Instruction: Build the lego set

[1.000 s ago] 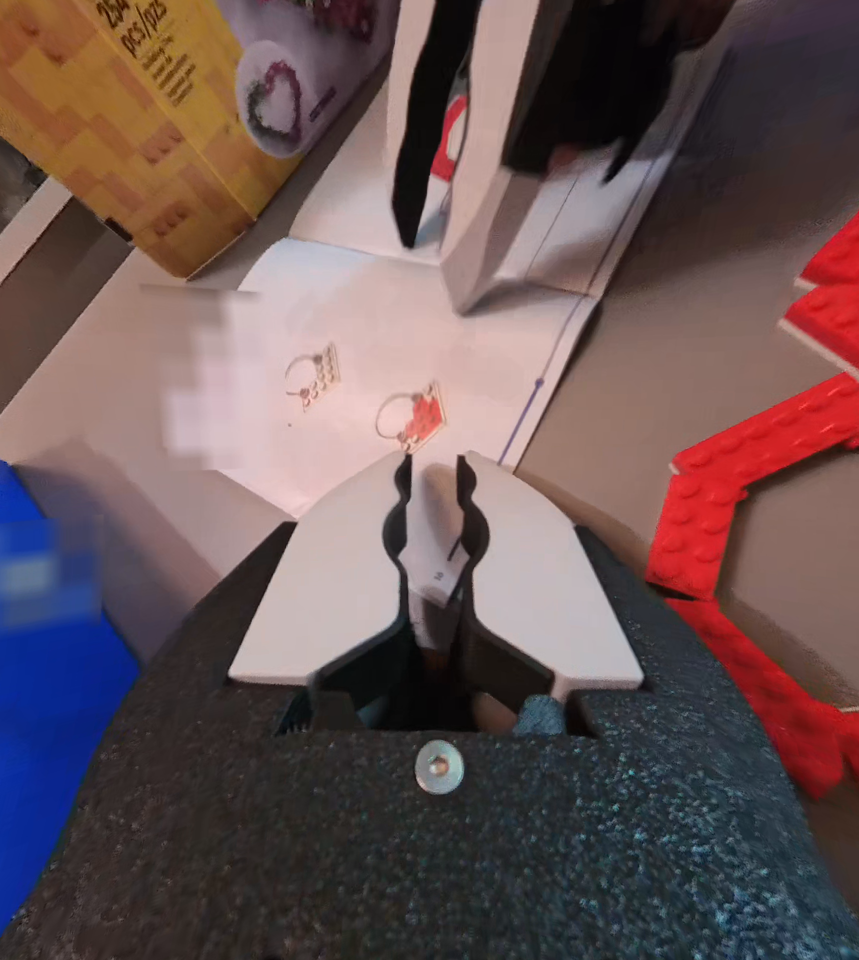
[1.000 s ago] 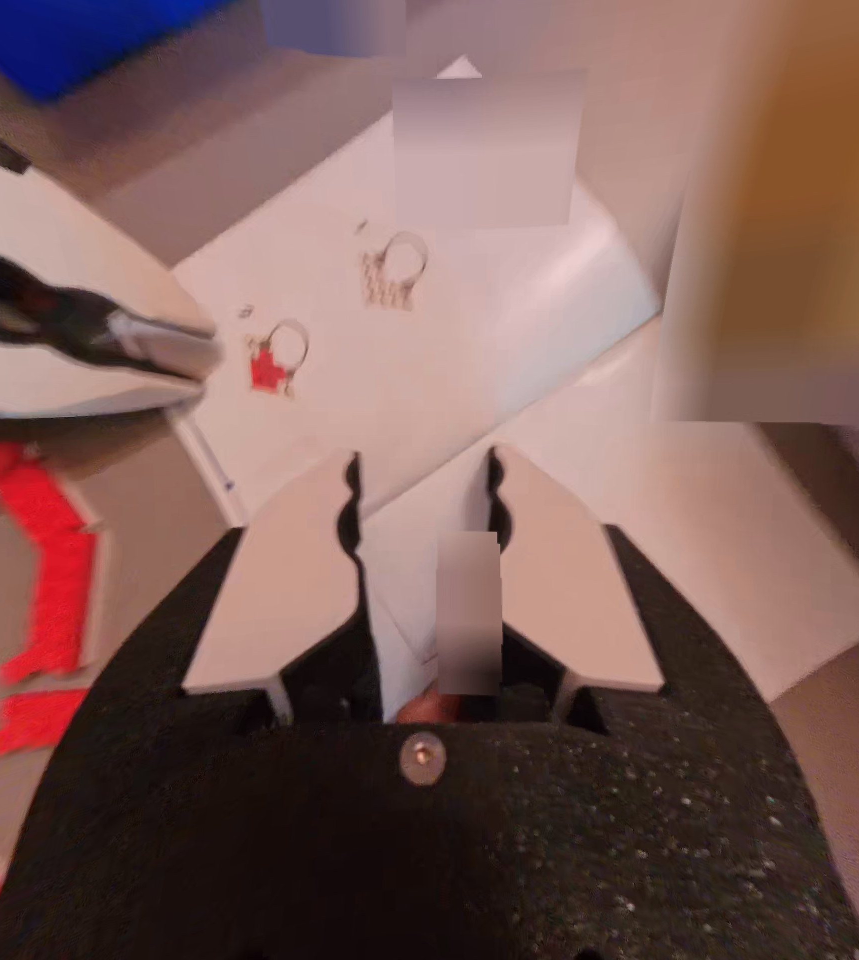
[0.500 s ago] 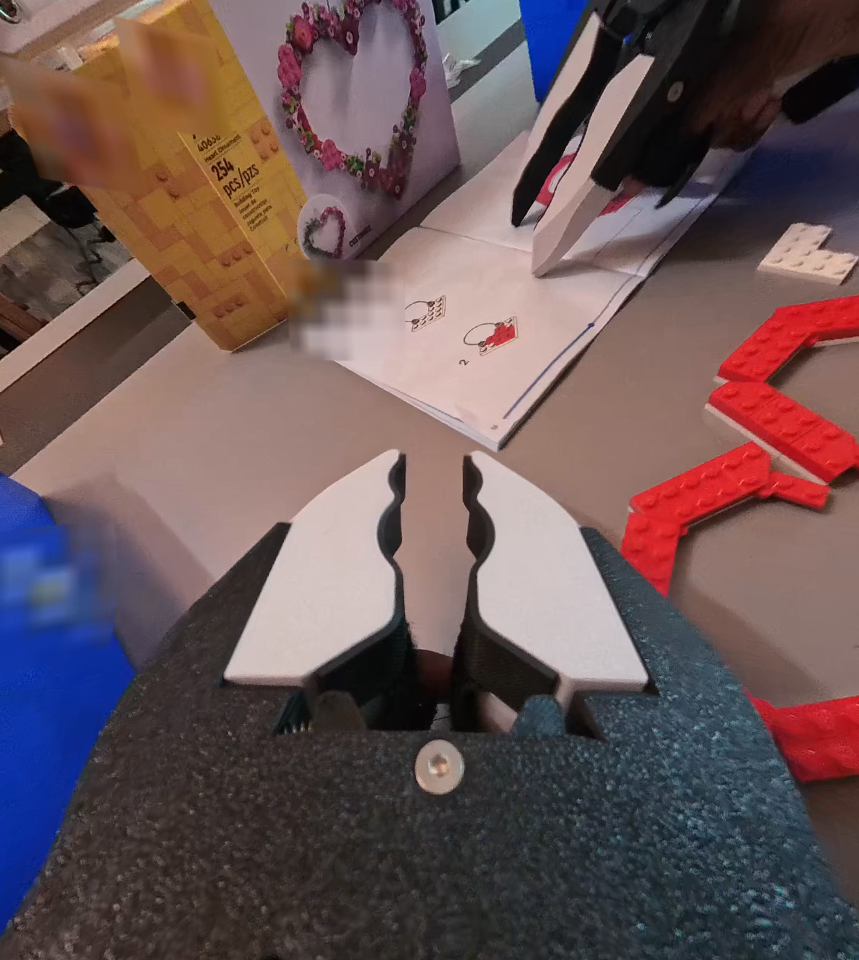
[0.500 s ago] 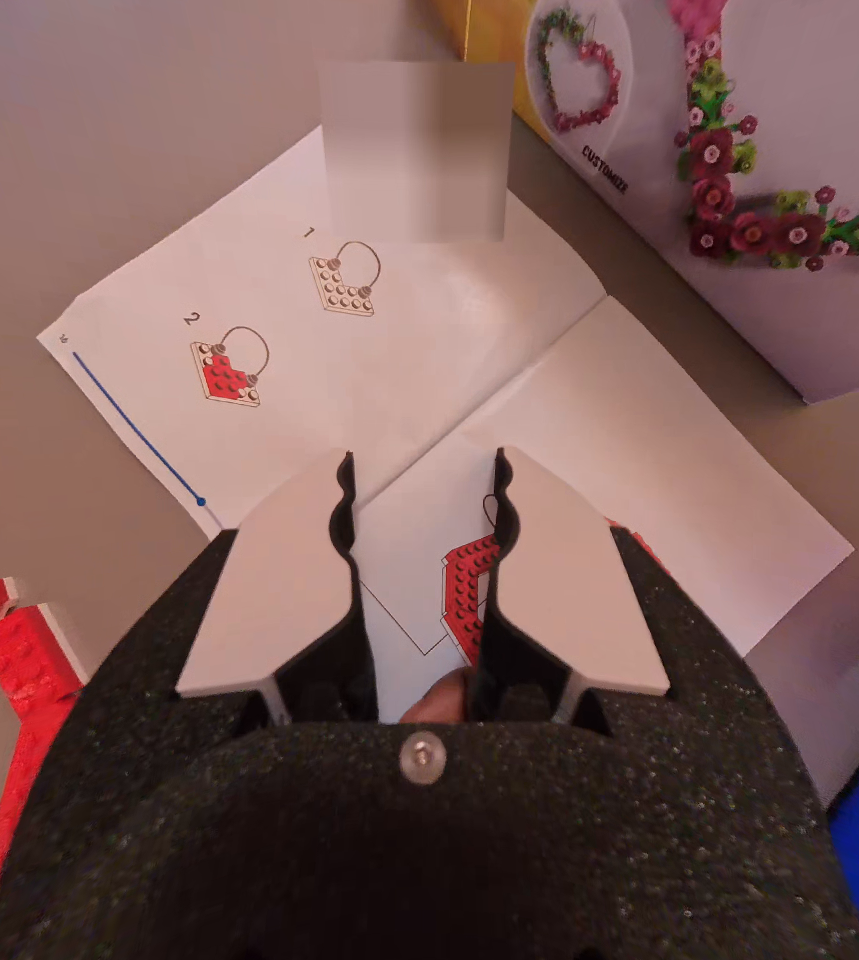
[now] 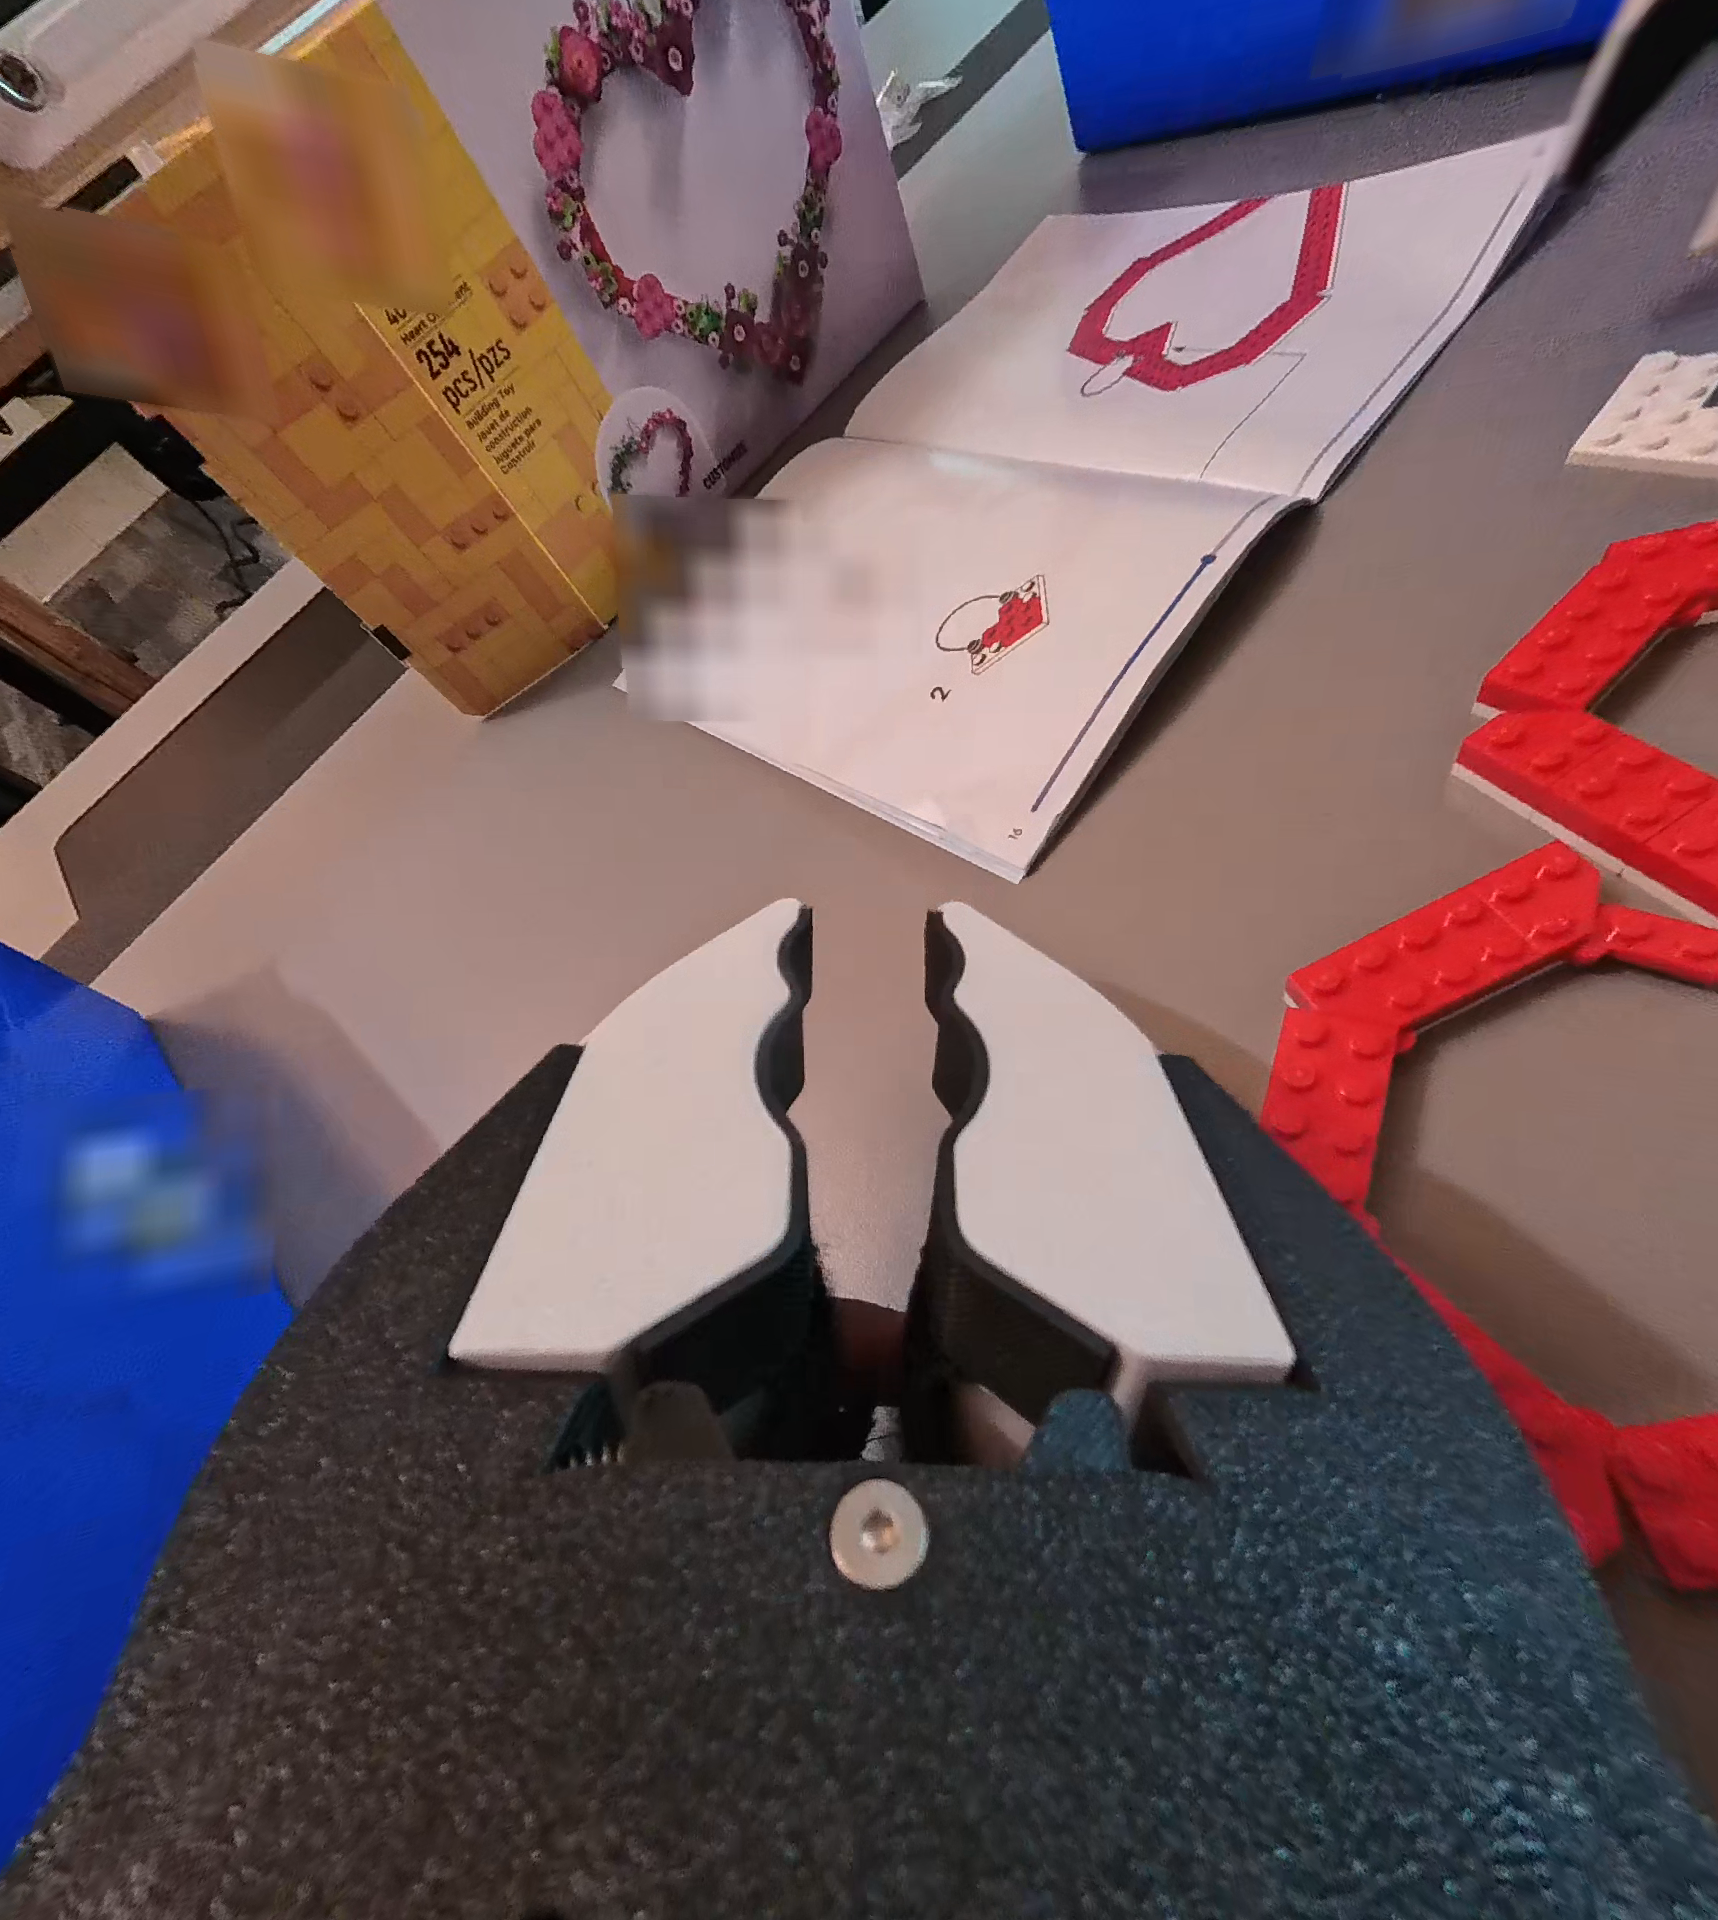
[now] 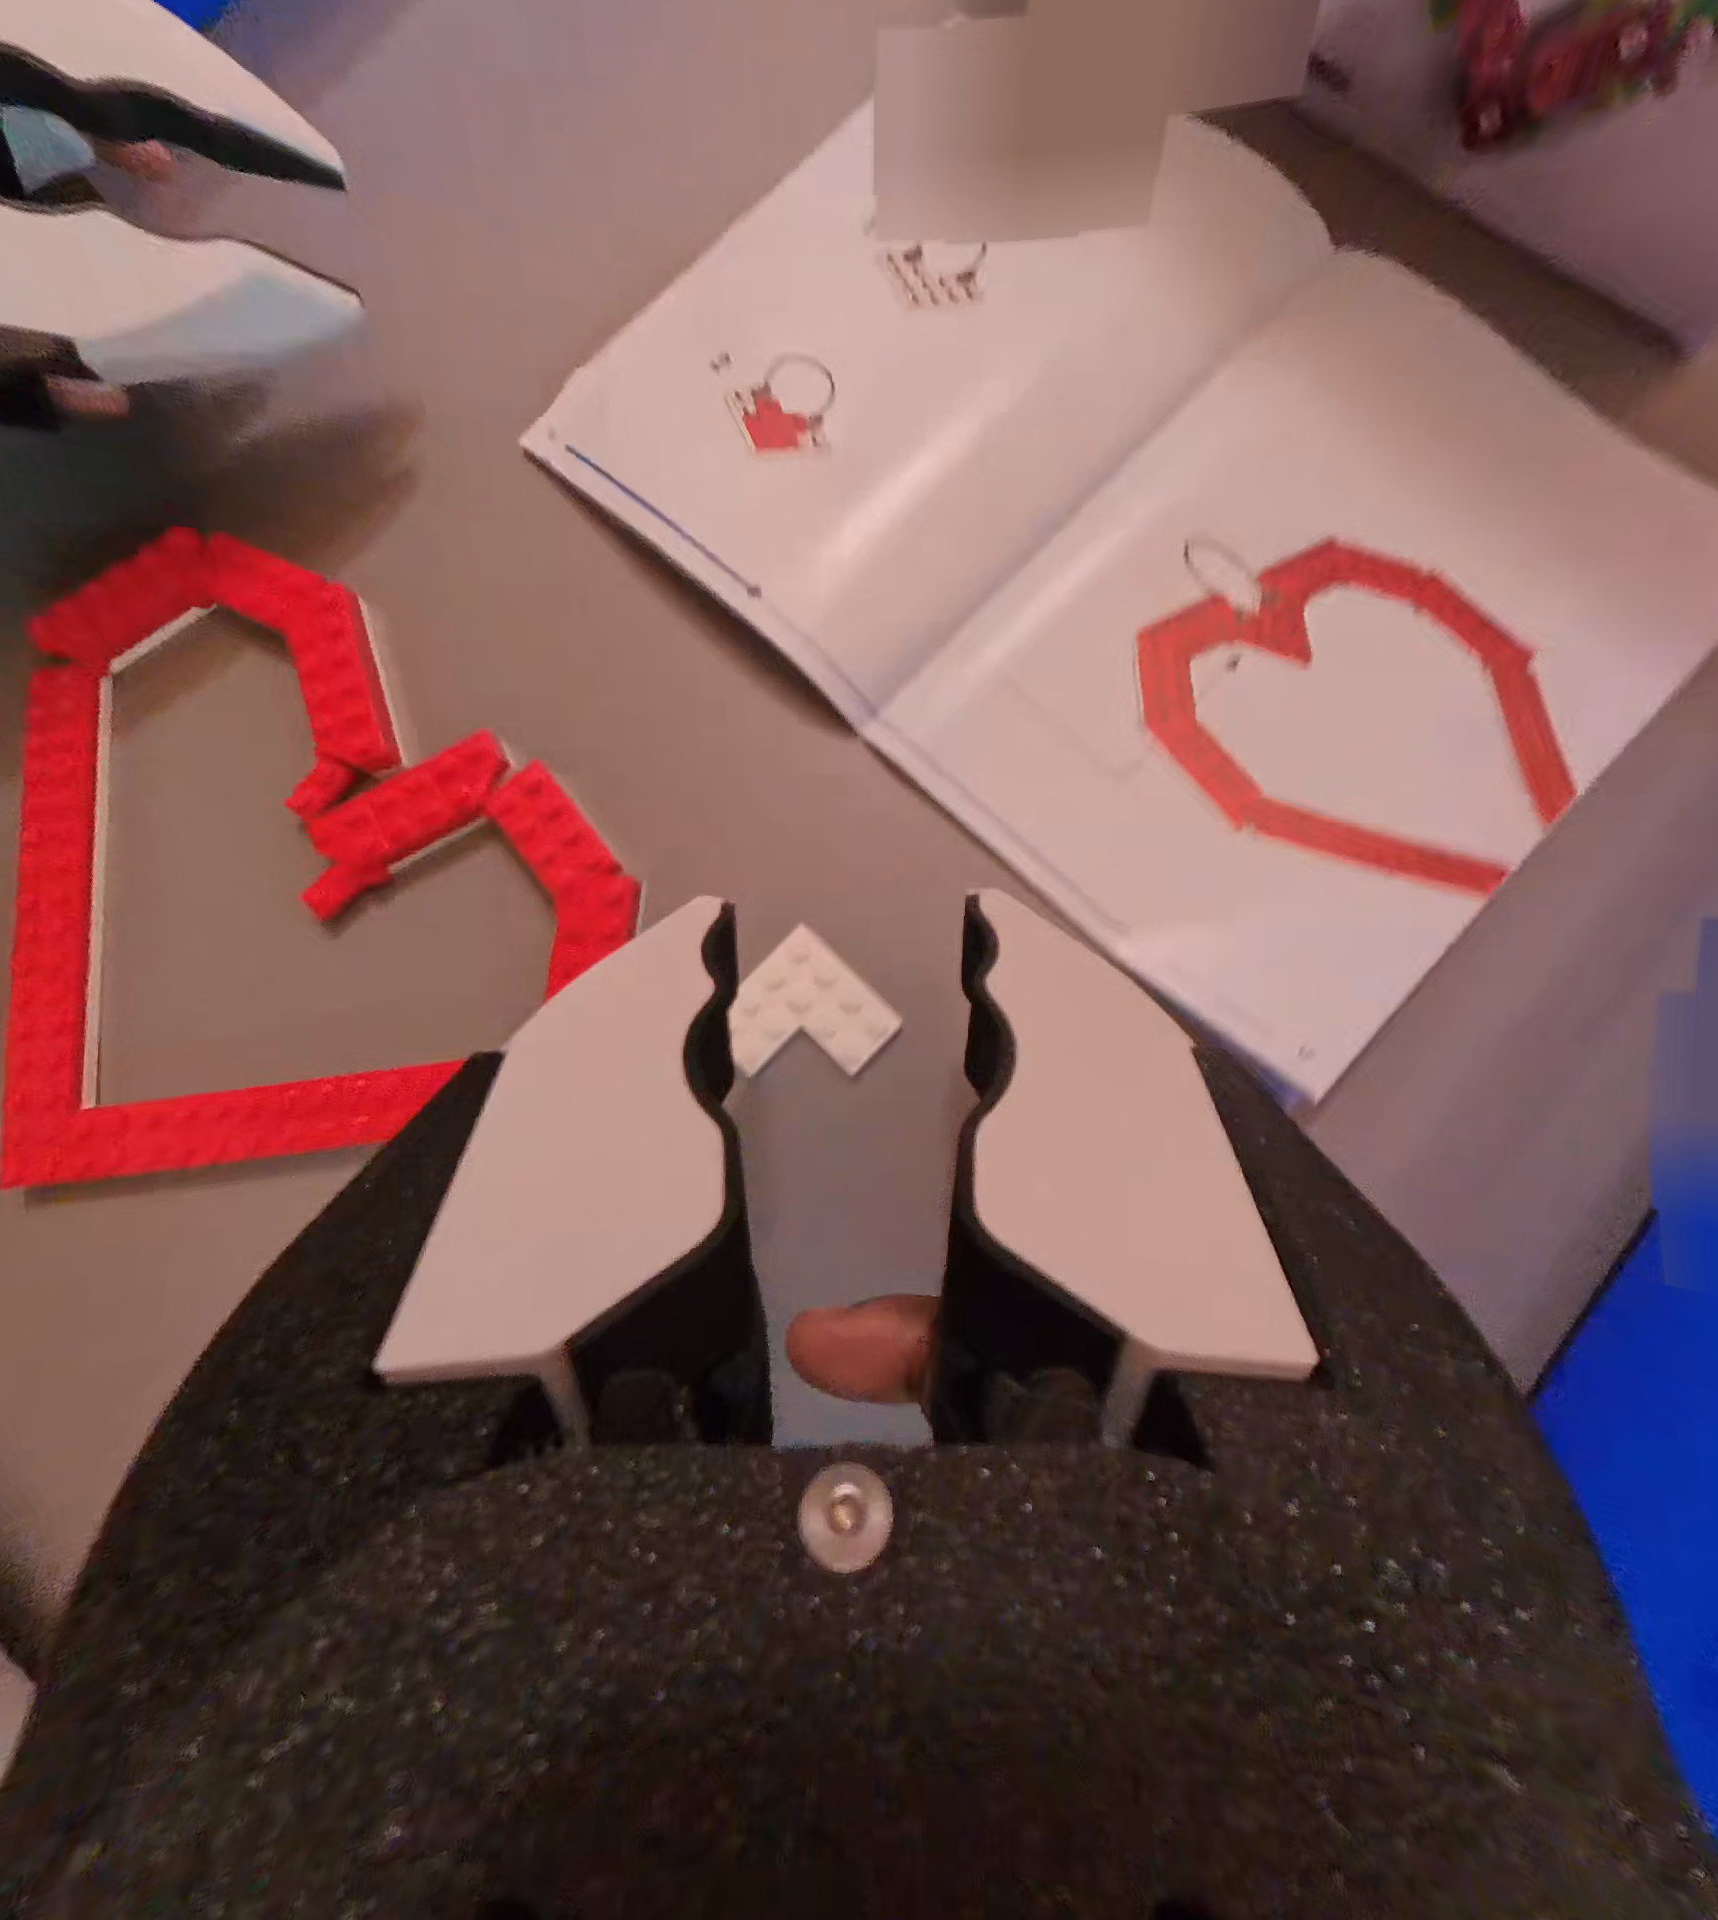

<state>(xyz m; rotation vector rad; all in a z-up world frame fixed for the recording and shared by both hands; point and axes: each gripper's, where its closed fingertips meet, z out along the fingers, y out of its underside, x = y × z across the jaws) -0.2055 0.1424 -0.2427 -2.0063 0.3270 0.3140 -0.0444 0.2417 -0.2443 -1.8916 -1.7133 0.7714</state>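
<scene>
A red heart-shaped lego frame (image 6: 55, 883) lies flat on the grey table; it also shows in the left wrist view (image 5: 1354, 1070). Short red plates (image 6: 398, 810) sit at its notch. A white L-shaped plate (image 6: 813, 997) lies on the table right in front of my right gripper (image 6: 850, 914), in line with the gap between its fingertips. That gripper is open and empty. My left gripper (image 5: 870, 914) hovers over bare table with a narrow gap and holds nothing. The white plate also shows far right in the left wrist view (image 5: 1686, 416).
An open instruction booklet (image 6: 1042, 520) lies beyond the plate, also visible in the left wrist view (image 5: 938, 540). The yellow and white set box (image 5: 398, 416) stands behind it. Blue bins sit at the left (image 5: 3, 1351) and right (image 6: 1717, 1455). Tip to tip, the grippers are about 20 centimeters apart.
My left gripper let go of the booklet page and pulled back over the table. My right gripper moved off the booklet to the white L-shaped plate.
</scene>
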